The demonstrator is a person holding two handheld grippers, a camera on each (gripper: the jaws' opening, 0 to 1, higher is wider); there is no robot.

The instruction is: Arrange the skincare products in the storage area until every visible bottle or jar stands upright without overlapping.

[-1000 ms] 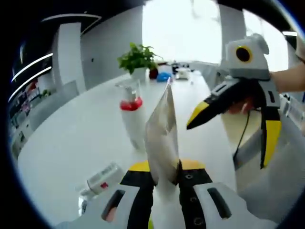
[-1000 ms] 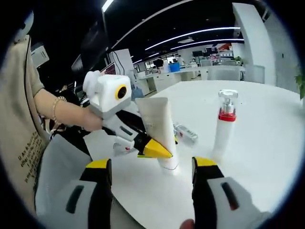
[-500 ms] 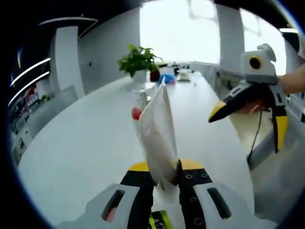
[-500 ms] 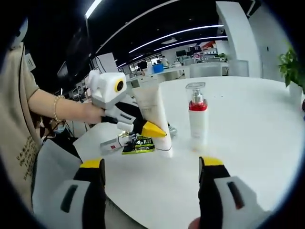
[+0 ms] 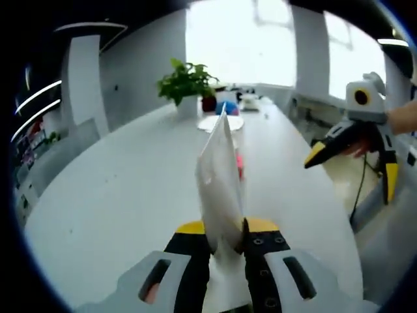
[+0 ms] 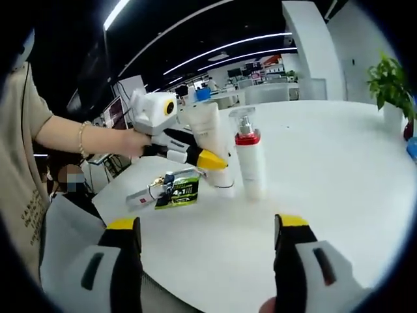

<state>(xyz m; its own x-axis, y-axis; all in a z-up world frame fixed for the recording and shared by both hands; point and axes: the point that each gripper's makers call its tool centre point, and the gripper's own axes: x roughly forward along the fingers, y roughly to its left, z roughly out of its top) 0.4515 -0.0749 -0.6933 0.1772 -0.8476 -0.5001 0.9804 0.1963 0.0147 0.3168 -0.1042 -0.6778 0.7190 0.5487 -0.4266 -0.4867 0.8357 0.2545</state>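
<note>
Since a second ago the white tube (image 6: pixel 210 140) has been carried across to the pump bottle (image 6: pixel 249 156); I now see them just beside each other on the white bench (image 6: pixel 339 169), the tube upright with its cap down. Left gripper (image 5: pixel 226 242) has its jaws clamped on the tube's lower end, and in its own view the tube's flat crimped end (image 5: pixel 220 171) rises in front of the bottle, leaving a bit of red collar visible. Right gripper (image 6: pixel 205 225) has its jaws wide apart with nothing between them, held back from the products; from the left gripper view I see it off to the right (image 5: pixel 352 140), in a hand, over the bench edge. Small white bottle (image 6: pixel 140 197) and a green-black sachet (image 6: pixel 177 191) lie flat on the bench near the tube, toward the person. Potted plant (image 5: pixel 186 81) sits at the far end of the bench.
</note>
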